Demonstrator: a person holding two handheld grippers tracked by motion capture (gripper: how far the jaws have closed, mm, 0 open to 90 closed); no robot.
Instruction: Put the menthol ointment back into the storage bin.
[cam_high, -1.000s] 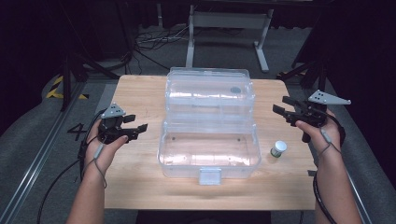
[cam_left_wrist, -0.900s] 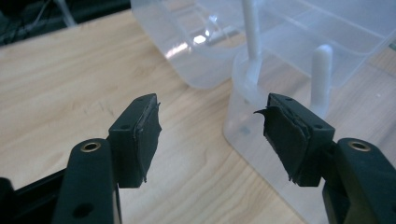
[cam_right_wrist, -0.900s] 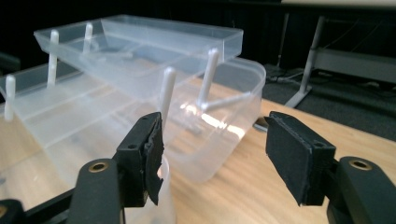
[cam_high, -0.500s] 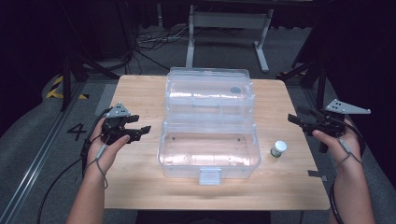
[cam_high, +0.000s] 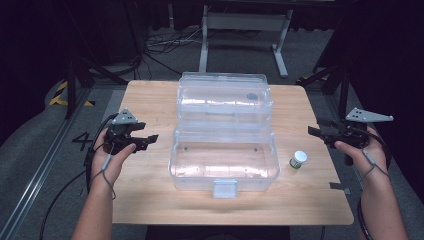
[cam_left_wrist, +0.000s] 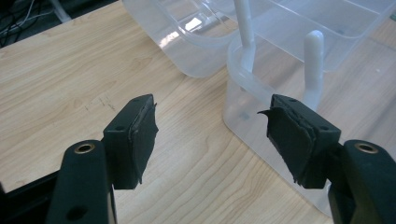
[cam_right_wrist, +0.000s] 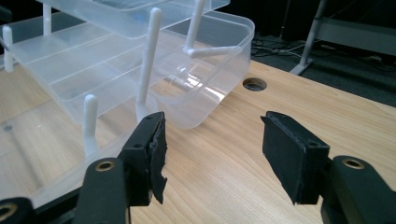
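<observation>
Box mid-tabletop, tiers spread open. Left gripper and right gripper off its sides, jaws open, empty. Risk: a jaw catching a thin strut could tip tiers; jar nr right edge could get knocked.

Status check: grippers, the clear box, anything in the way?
Left gripper and right gripper open, empty, flanking the clear box. Box open on table, tiers spread. Small jar by its right side; nothing blocking.

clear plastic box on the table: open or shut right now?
Open. The clear tiered box is folded out: its upper trays are swung back on white arms, and the bottom compartment lies uncovered, showing bare floor.
</observation>
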